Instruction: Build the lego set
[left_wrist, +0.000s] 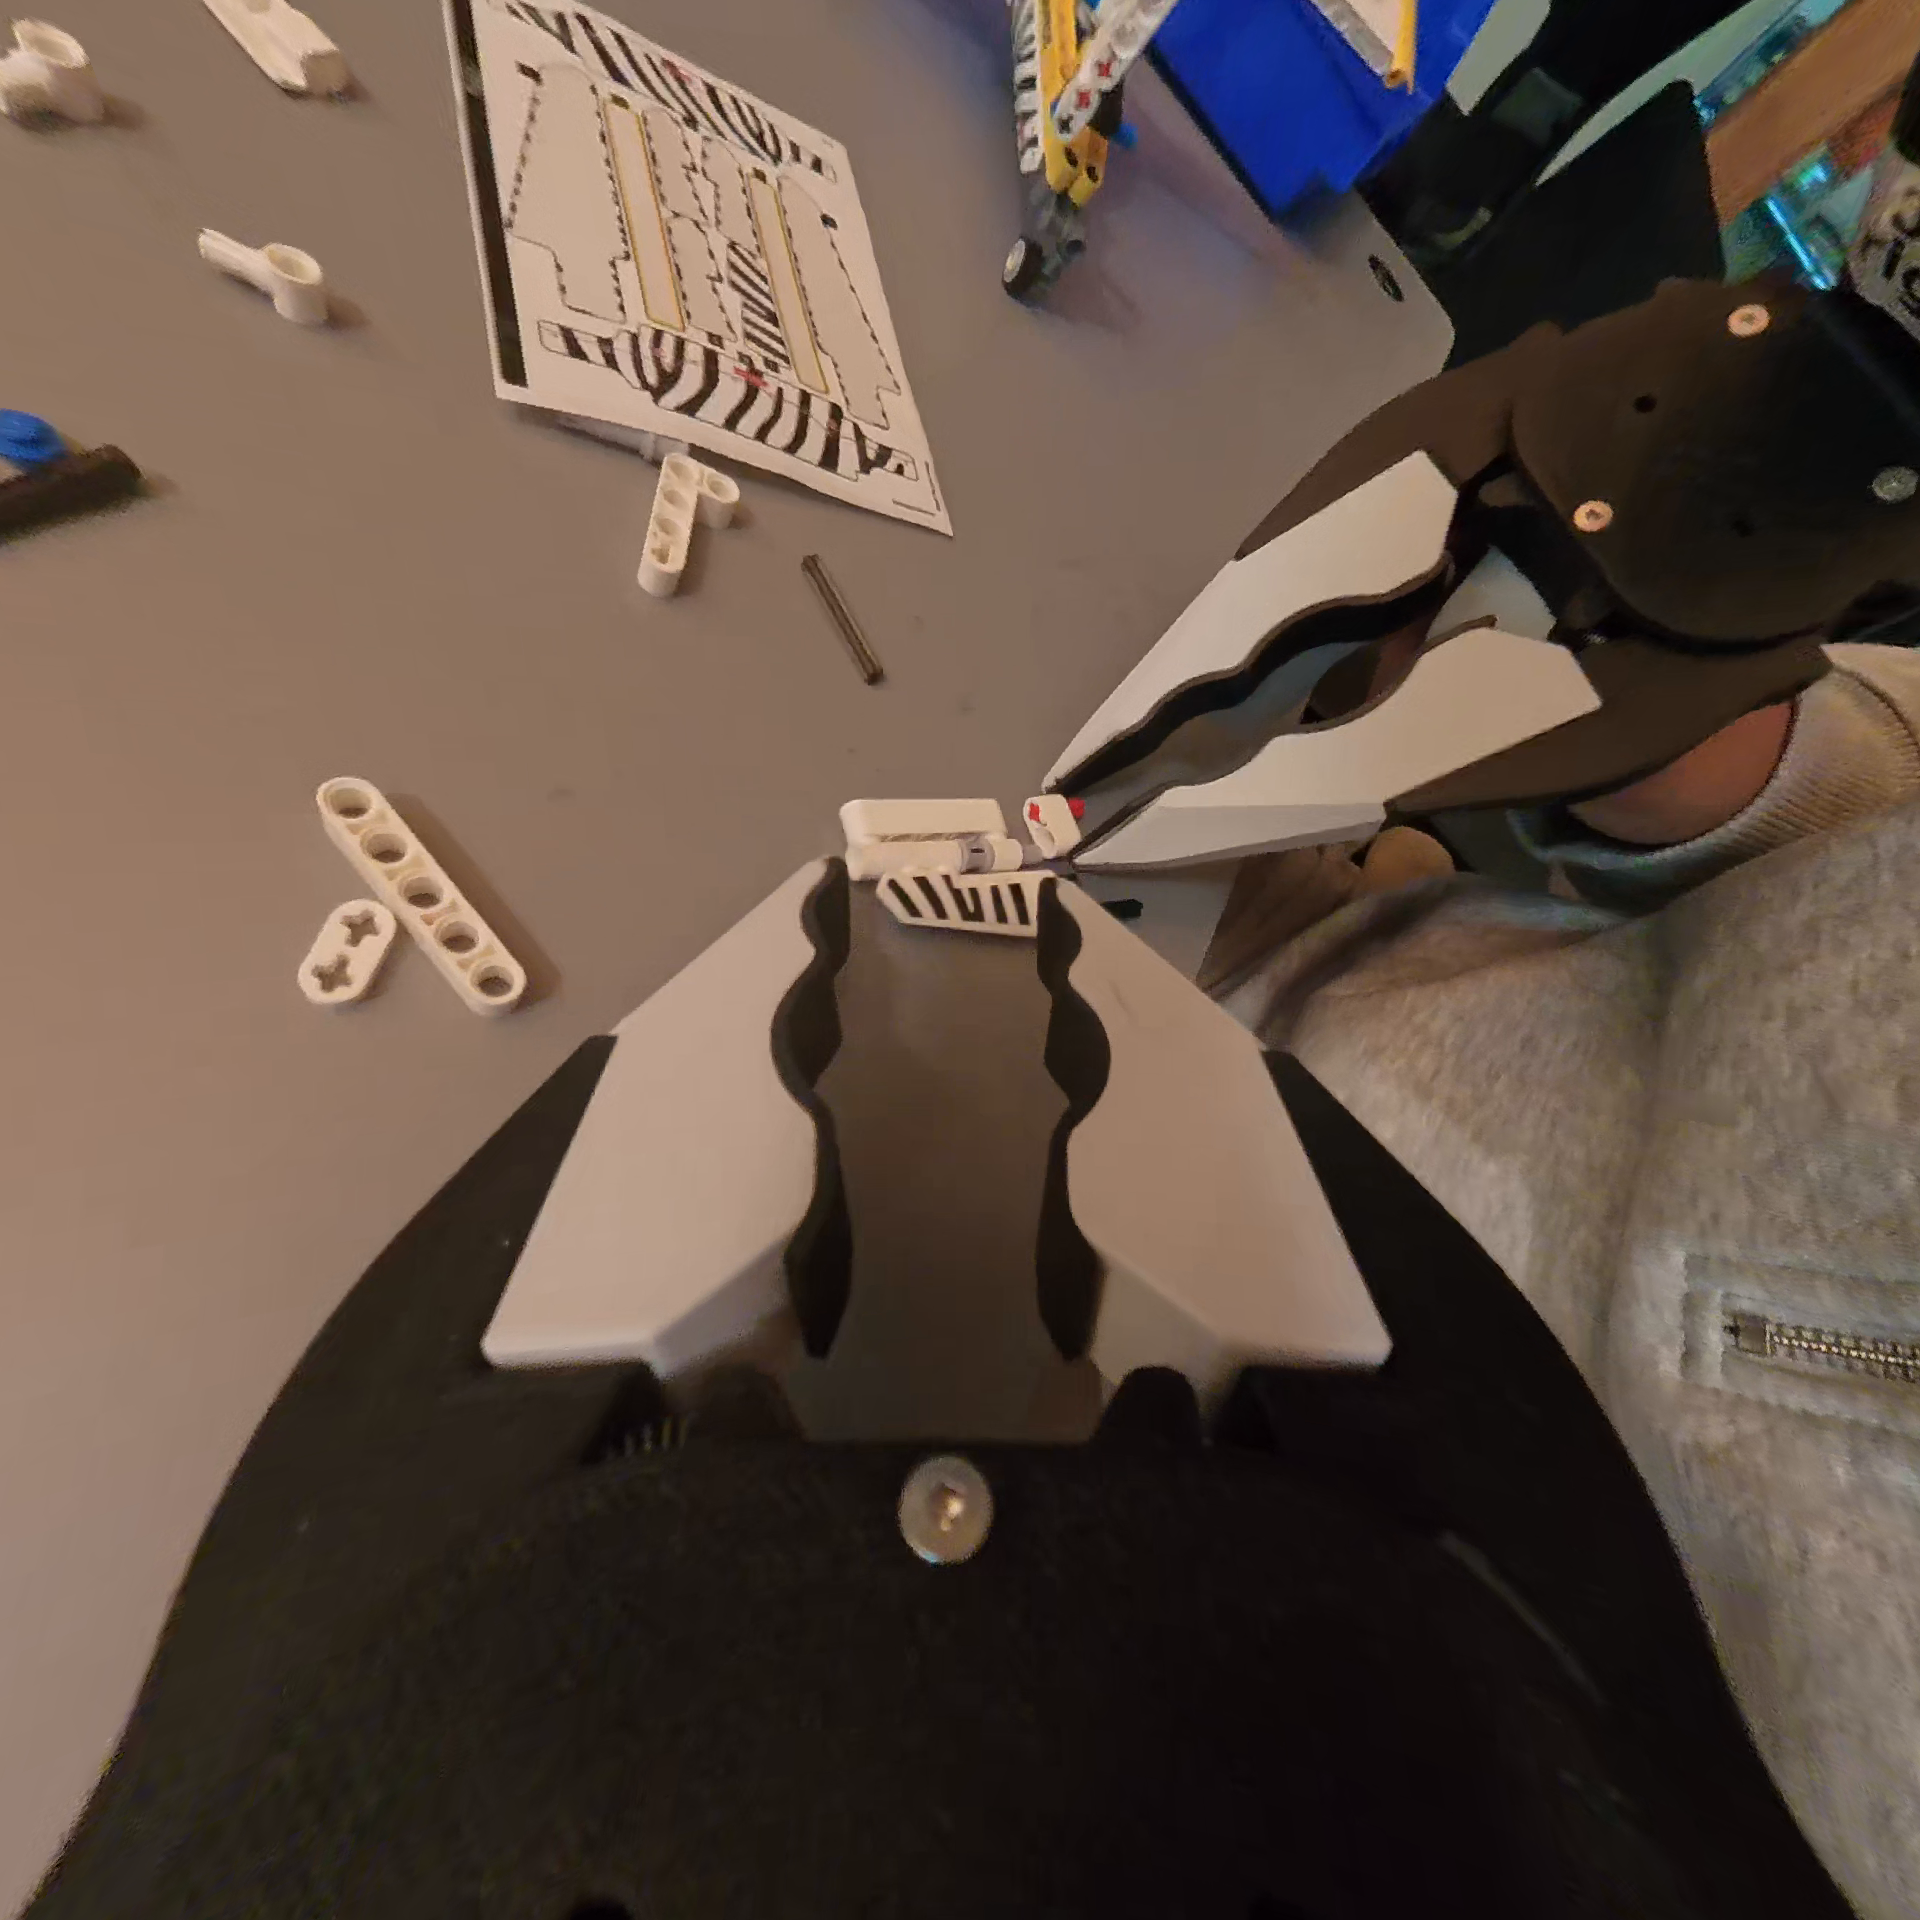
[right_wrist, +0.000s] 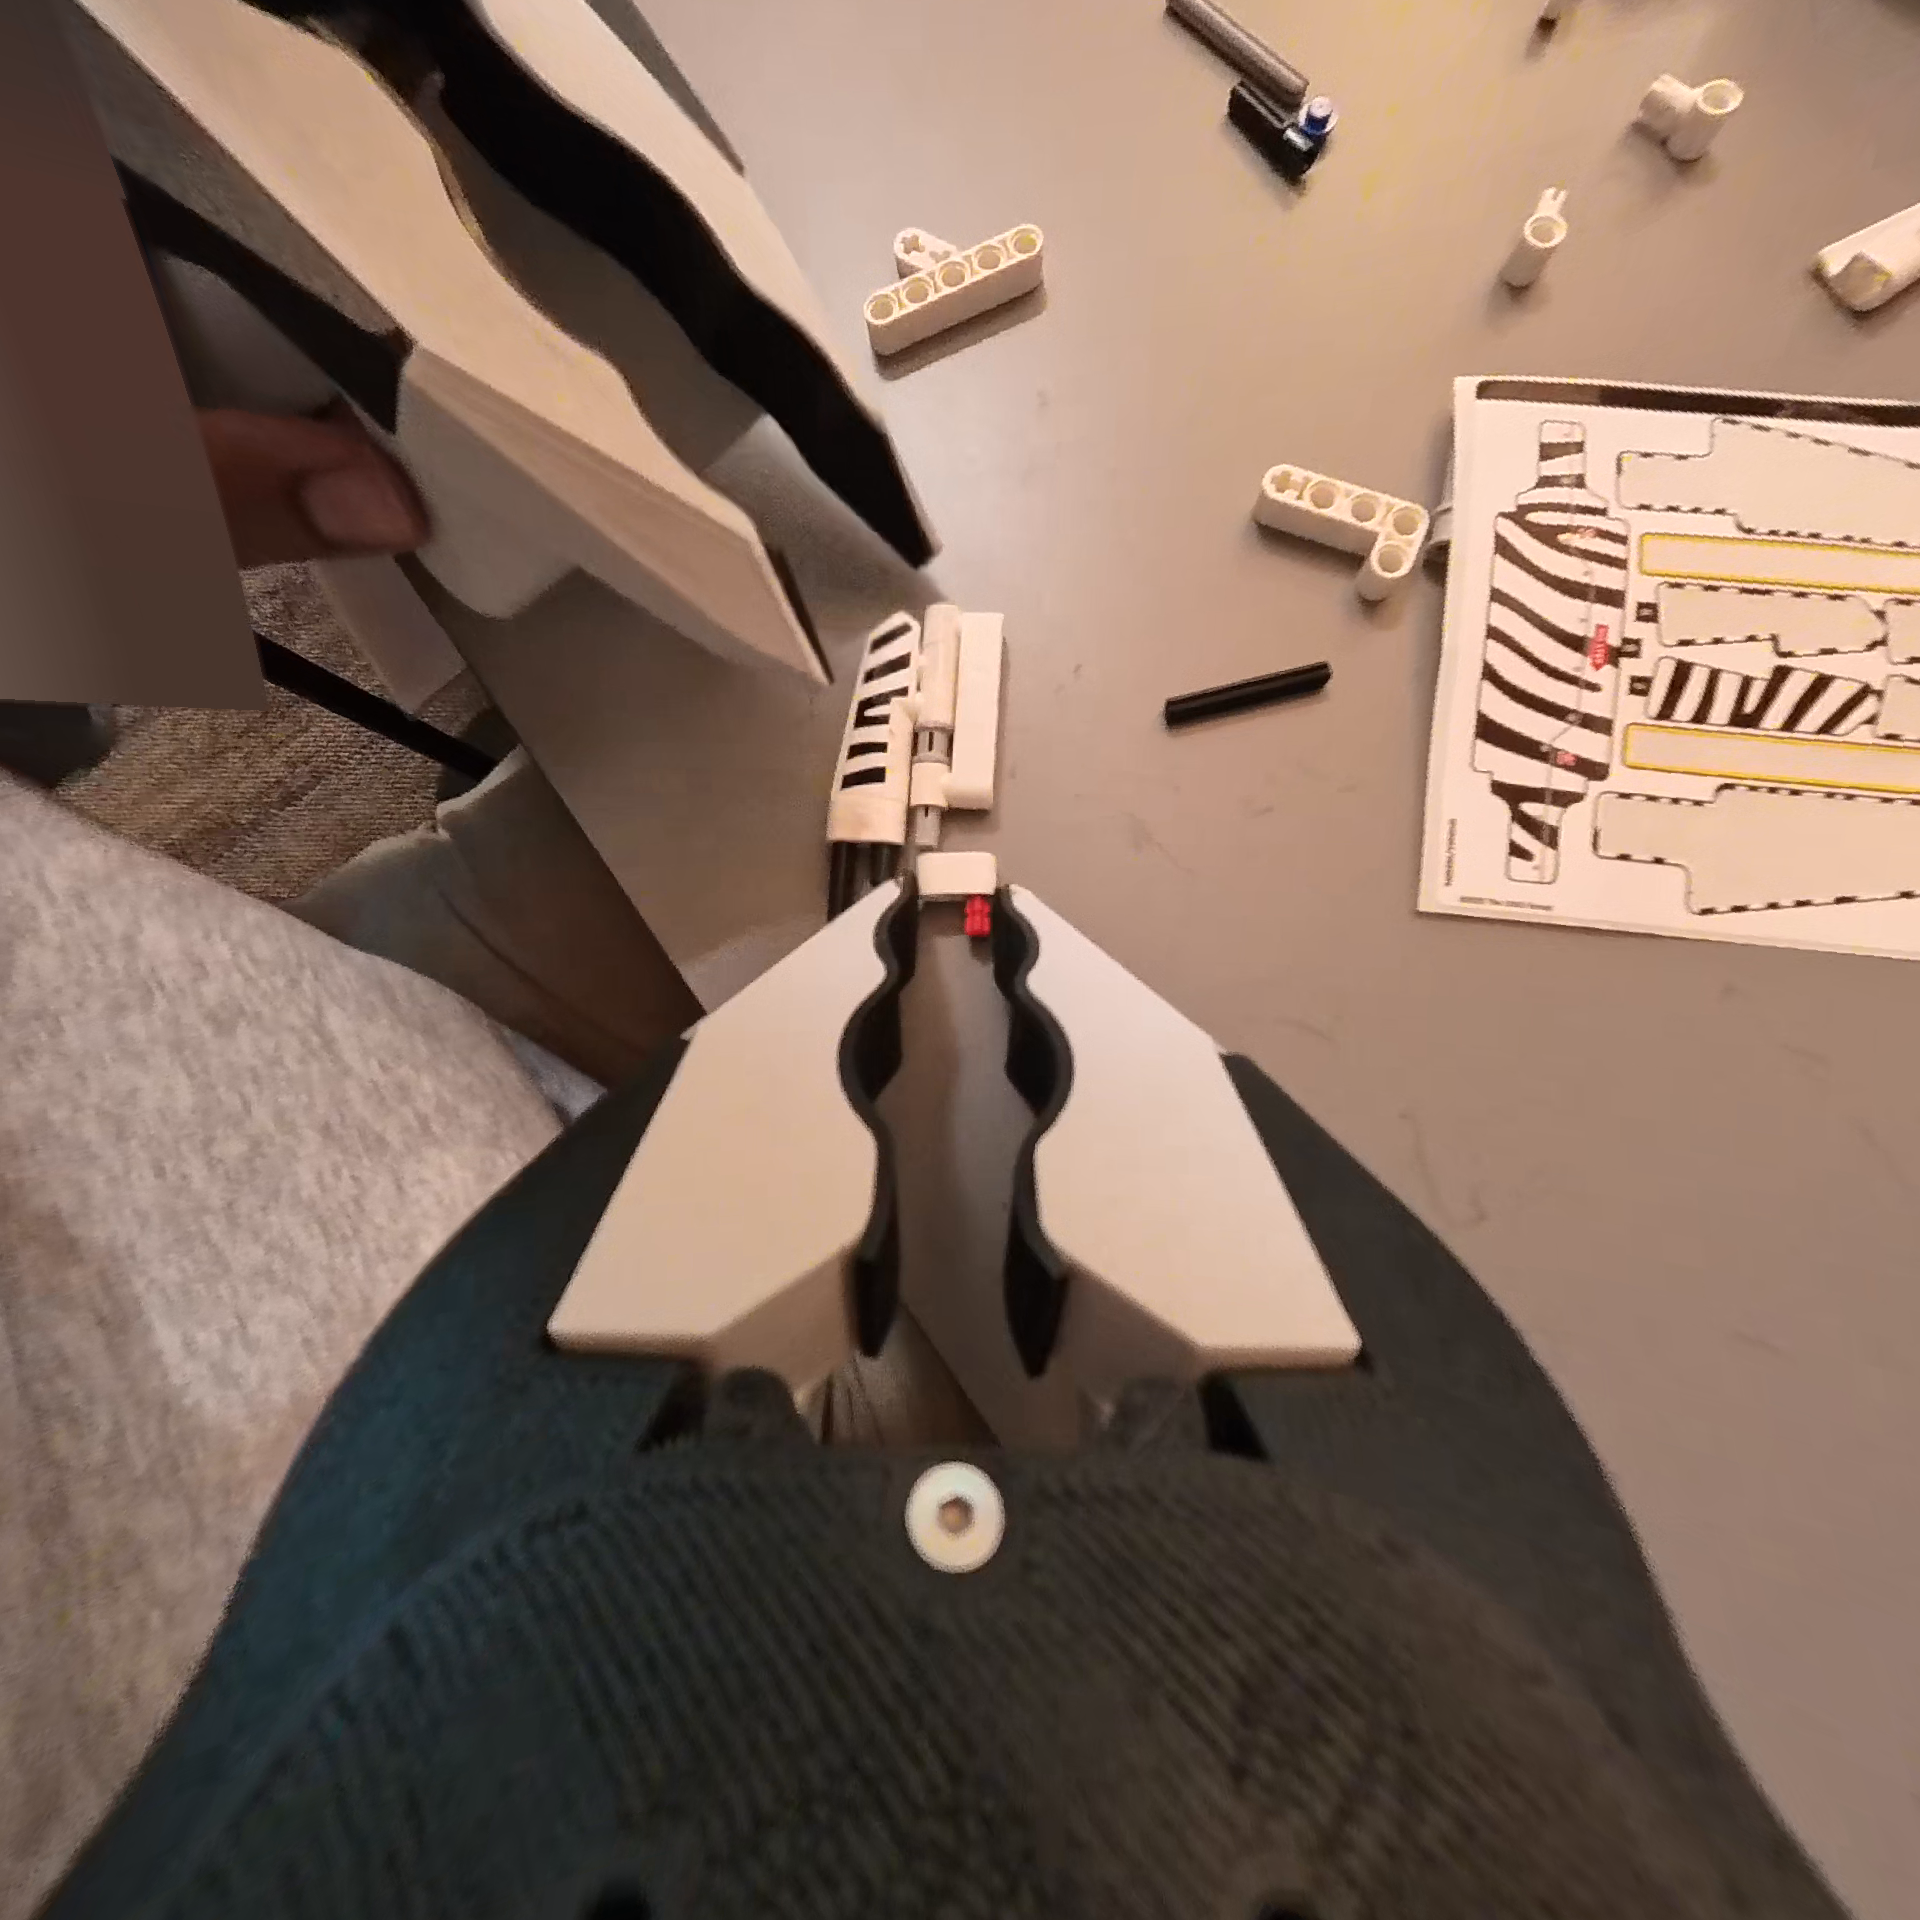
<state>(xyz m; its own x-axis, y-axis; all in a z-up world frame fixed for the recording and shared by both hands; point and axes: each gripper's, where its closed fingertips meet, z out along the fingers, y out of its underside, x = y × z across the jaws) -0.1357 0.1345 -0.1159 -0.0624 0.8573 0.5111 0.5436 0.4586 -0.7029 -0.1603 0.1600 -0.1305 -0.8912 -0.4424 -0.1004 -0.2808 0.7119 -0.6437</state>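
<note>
The left gripper (left_wrist: 940, 883) overhangs a grey table (left_wrist: 312, 644) strewn with white beams (left_wrist: 421, 896).

Both hand-held grippers, left (left_wrist: 940, 883) and right (right_wrist: 958, 902), have pale grey wedge-shaped fingers (left_wrist: 686, 1164) lined with wavy black pads (left_wrist: 816, 1122), set on black textured bodies with a silver screw (left_wrist: 943, 1509). The person wears a fuzzy grey jacket (left_wrist: 1558, 1195) with a zipped pocket (left_wrist: 1818, 1351).

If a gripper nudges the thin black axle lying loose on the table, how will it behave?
The black axle is a slim, straight rod lying flat on the bare grey table, so it would probably roll or skid sideways. It looks rigid and light. Its thinness likely makes it hard for wide fingers to pinch.
</note>
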